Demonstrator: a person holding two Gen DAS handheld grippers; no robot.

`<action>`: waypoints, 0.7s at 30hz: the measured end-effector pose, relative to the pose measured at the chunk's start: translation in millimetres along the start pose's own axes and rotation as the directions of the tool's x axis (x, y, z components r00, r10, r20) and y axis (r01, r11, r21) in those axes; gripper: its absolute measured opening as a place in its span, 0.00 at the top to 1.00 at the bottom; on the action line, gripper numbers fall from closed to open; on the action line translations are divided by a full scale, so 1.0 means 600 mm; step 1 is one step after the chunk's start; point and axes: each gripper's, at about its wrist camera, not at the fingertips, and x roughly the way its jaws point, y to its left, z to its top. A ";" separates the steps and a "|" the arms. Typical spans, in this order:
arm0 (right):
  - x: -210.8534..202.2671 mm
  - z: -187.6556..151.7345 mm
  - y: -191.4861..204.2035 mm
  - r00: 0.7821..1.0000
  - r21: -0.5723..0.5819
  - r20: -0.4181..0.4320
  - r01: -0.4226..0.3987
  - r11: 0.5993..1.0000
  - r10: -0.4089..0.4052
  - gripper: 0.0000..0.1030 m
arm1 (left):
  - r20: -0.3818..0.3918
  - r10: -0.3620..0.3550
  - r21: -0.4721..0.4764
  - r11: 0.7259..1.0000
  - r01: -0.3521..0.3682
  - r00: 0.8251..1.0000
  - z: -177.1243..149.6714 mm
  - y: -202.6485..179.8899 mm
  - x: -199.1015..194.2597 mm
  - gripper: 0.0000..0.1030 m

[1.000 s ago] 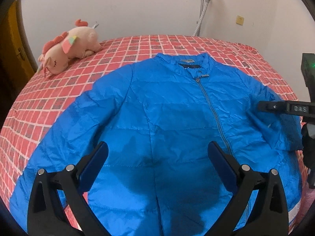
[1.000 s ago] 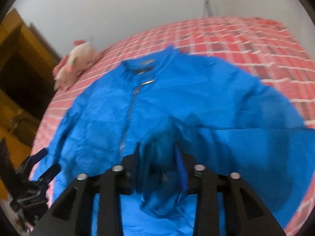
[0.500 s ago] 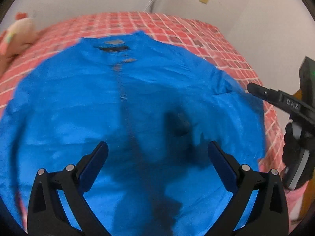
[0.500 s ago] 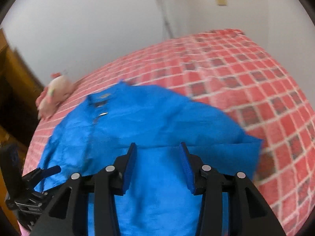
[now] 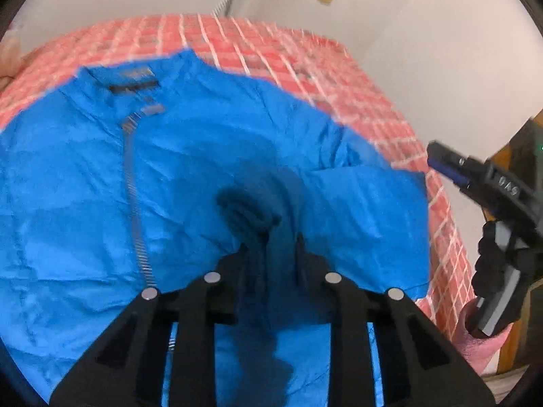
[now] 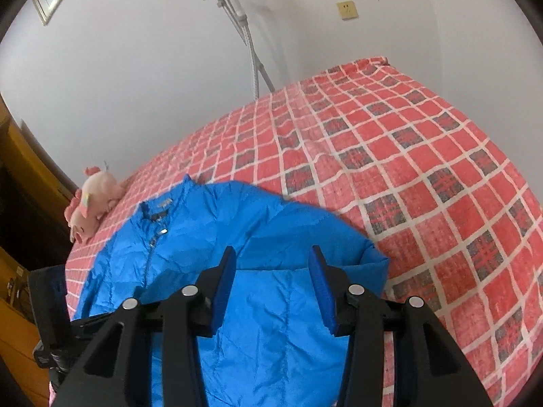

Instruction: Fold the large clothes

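A bright blue puffer jacket [image 5: 190,156] lies front up on the bed, zipper [image 5: 134,196] closed, collar toward the wall. Its right sleeve is folded in across the body. My left gripper [image 5: 269,240] is shut on the dark cuff of that sleeve [image 5: 251,213] over the jacket's front. My right gripper [image 6: 273,271] is open and empty above the folded sleeve [image 6: 278,308]; it also shows at the right edge of the left wrist view [image 5: 488,183]. The jacket's hem is hidden below both views.
The bed has a red checked cover [image 6: 407,156] with its edge close on the right. A pink plush toy [image 6: 91,200] lies near the jacket's collar. A shower hose [image 6: 244,34] hangs on the white wall. Wooden furniture [image 6: 20,176] stands at the left.
My right gripper let go of the sleeve cuff, opened and drew back right. My left gripper swung right and closed on the cuff lying on the jacket's front.
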 end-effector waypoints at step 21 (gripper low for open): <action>0.139 -0.055 0.098 0.973 -0.108 -0.193 -0.152 0.983 0.129 0.56 | 0.160 0.306 -0.268 0.928 -0.257 0.938 -0.011 0.263 -0.159 0.78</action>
